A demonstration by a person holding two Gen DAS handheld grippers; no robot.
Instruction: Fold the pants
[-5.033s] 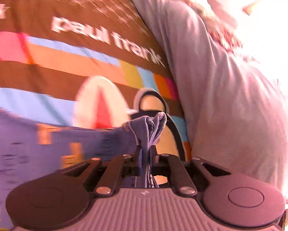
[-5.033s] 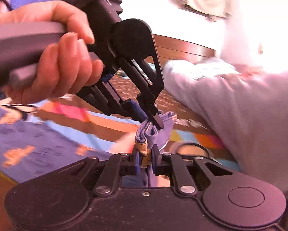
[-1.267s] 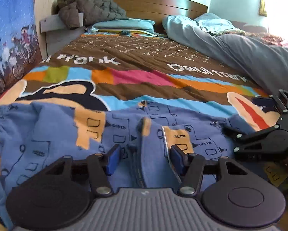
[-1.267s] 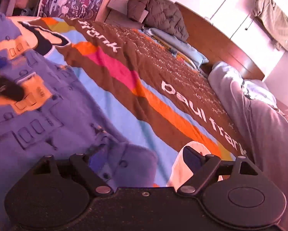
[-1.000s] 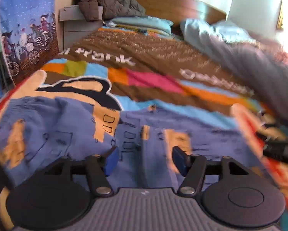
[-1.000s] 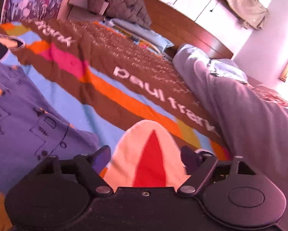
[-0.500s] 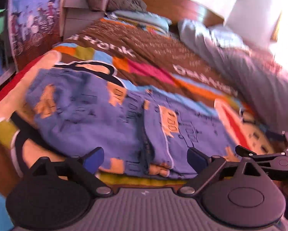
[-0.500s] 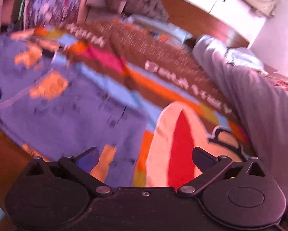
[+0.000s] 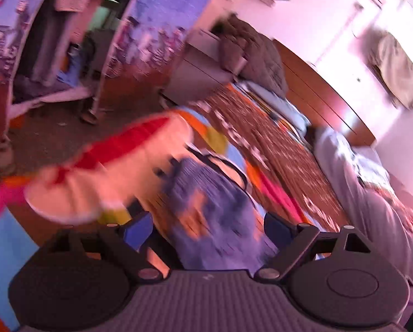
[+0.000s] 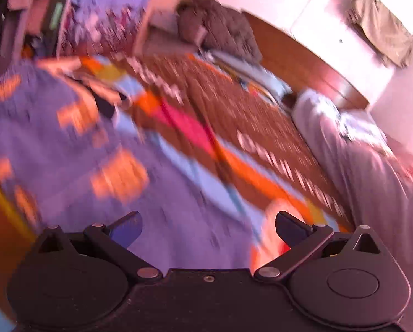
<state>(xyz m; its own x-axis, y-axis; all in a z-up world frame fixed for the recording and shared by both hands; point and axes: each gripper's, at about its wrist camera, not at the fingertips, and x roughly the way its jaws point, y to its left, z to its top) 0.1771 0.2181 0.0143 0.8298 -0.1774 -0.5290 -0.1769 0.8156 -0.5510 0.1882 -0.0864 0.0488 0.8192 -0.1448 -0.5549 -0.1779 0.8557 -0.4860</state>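
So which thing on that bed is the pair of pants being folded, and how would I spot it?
Start with the bed, covered by a striped bedspread in brown, pink and orange. At its near end, away from the wooden headboard, lie the pants. They stand out as blue-purple cloth dotted with orange patches, unlike the plain grey blanket heaped along the bed's right side.

pants [image 9: 214, 215] on bedspread [image 9: 275, 149]

I can read no words in either of my views right now. White lettering runs across the brown band of the bedspread [image 10: 261, 127], showing in my left view too [image 9: 275, 149], but blur smears it into pale dashes and I cannot make out one letter.
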